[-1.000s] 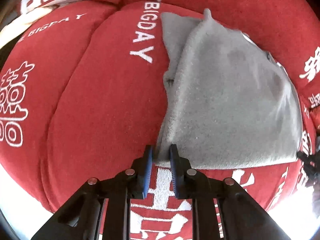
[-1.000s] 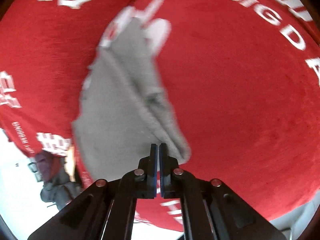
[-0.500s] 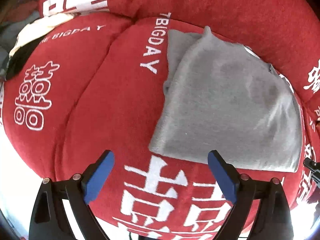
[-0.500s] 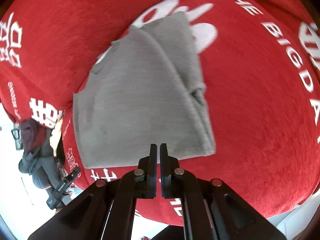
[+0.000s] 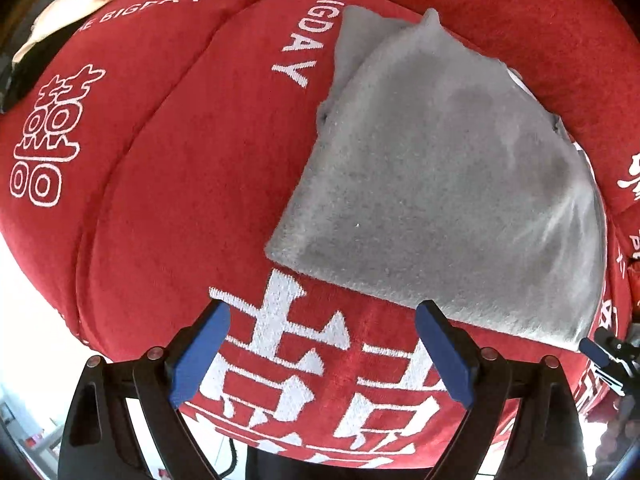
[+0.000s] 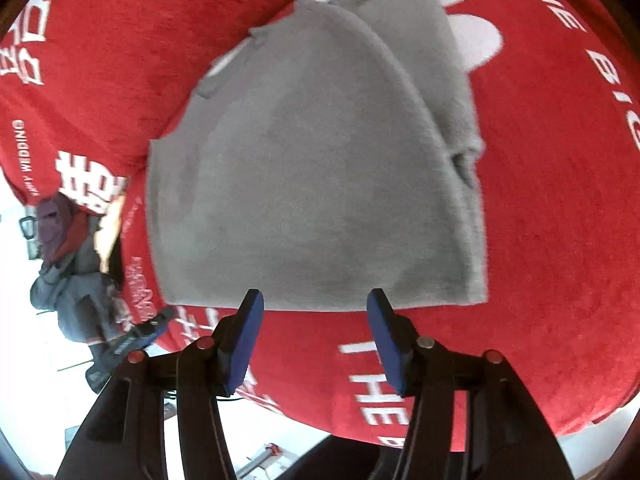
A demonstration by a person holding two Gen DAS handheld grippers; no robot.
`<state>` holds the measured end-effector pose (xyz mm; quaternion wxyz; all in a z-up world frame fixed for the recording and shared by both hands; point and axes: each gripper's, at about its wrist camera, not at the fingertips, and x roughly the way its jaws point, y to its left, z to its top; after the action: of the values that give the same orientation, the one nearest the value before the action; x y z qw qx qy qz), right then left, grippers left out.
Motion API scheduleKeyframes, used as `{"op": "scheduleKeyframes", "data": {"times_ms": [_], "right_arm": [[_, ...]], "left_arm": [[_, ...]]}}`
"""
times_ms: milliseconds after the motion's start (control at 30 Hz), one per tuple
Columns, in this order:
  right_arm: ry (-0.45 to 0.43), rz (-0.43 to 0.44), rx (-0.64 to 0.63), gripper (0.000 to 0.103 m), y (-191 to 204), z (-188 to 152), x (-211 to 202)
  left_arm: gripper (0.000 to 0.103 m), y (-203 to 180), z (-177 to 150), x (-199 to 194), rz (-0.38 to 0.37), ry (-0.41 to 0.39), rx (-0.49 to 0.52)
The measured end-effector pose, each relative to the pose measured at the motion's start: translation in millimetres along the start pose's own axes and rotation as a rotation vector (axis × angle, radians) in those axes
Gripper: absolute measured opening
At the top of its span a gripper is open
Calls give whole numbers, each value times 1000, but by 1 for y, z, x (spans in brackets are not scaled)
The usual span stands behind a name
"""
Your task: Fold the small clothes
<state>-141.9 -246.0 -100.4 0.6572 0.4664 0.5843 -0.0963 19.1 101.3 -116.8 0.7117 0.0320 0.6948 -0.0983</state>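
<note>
Left wrist view: we've got the left gripper wide and empty, right gripper just opening, empty too, since the folded grey garment ahead of the fingertips looks finished.

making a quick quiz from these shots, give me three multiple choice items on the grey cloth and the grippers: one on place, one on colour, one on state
1. Where does the grey cloth lie?
A. on the red cushion
B. on a wooden floor
C. in a basket

2. What colour are the gripper pads?
A. yellow
B. blue
C. green

3. How does the right gripper stand?
A. clamped on the cloth
B. holding a sock
C. open, nothing between its pads

Answers:
1 A, red fabric with white lettering surrounds the cloth.
2 B, both views show blue pads.
3 C, its jaws have just been opening and the cloth lies beyond the tips.
</note>
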Motion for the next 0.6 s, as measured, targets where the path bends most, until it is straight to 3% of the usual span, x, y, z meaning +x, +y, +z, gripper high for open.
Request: {"op": "scheduleKeyframes", "data": {"times_ms": [200,367,500,600], "right_arm": [[-84,-80,-70,58,-2,28,-20],[-148,-132,-205,58,16,82,-30],[-159,-146,-222,58,21,130,-17],[-120,-114,-204,56,21,153,-1]], "left_arm": [[94,-23,4,-5,21,-16,15],[94,-47,6,-3,28,-24,52],[94,-66,8,-4,30,-33,69],[94,-77,10,-3,30,-43,78]]}}
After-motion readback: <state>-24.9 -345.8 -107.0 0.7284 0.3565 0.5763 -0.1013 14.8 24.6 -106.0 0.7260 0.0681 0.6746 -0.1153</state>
